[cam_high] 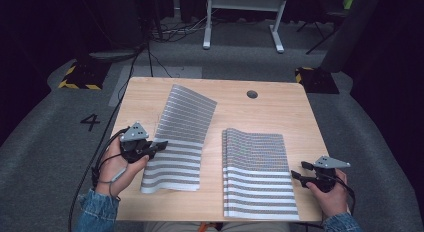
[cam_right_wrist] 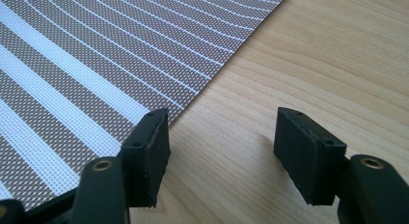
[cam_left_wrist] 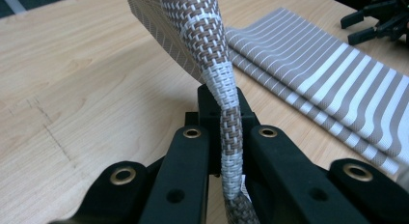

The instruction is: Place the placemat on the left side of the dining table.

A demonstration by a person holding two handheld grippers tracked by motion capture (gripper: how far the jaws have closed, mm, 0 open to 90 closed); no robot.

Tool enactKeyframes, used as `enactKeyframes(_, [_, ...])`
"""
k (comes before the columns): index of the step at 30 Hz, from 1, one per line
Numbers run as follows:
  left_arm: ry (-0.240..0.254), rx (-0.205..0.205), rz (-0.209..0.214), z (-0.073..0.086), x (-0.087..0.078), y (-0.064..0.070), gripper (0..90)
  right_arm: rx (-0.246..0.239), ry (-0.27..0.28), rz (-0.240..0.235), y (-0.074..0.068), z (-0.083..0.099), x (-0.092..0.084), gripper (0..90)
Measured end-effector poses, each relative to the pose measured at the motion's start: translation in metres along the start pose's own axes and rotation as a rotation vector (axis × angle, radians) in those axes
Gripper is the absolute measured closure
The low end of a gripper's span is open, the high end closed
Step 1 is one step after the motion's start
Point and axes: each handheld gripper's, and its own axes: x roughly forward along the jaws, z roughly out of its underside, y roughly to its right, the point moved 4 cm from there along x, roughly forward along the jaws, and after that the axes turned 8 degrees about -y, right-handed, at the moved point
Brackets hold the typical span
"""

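A single brown-and-white striped woven mat [cam_high: 177, 142] lies on the left half of the wooden table [cam_high: 270, 112], its far part curved up off the surface. My left gripper [cam_high: 160, 144] is shut on the mat's left edge. In the left gripper view the mat [cam_left_wrist: 202, 35] rises pinched between the jaws of the left gripper [cam_left_wrist: 226, 113]. A stack of the same mats [cam_high: 257, 172] lies to the right. My right gripper [cam_high: 299, 170] stands open just beside the stack's right edge. In the right gripper view the stack [cam_right_wrist: 72, 64] runs beside the left jaw of the right gripper [cam_right_wrist: 226, 151], with bare wood between the pads.
A round cable hole [cam_high: 252, 94] sits near the table's far edge. Grey carpet surrounds the table, with a painted "4" [cam_high: 90, 122] at the left and yellow-black blocks [cam_high: 80, 77] behind. White desk legs [cam_high: 240, 22] stand farther back. The far right gripper [cam_left_wrist: 371, 21] shows beyond the stack [cam_left_wrist: 313, 74].
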Motion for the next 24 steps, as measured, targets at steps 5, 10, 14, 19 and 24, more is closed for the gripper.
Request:
enactKeyframes(5, [-0.008, 0.001, 0.005, 0.007, 0.007, -0.012, 88.7, 0.0, 0.0, 0.0, 0.0, 0.0, 0.0, 37.8])
enactKeyframes(10, [-0.011, -0.001, 0.01, 0.017, 0.021, -0.031, 88.7, -0.001, 0.0, 0.0, 0.0, 0.0, 0.0, 37.8])
enactKeyframes(14, [-0.023, -0.044, 0.015, 0.024, 0.03, -0.048, 88.4, 0.0, 0.0, 0.0, 0.0, 0.0, 0.0, 37.8])
enactKeyframes(19, [-0.047, -0.058, -0.102, 0.029, 0.038, -0.069, 71.5, -0.001, 0.0, 0.0, 0.0, 0.0, 0.0, 37.8])
enactKeyframes(24, [-0.116, -0.154, -0.366, 0.038, 0.032, -0.094, 32.8, -0.001, 0.0, 0.001, 0.0, 0.0, 0.0, 37.8])
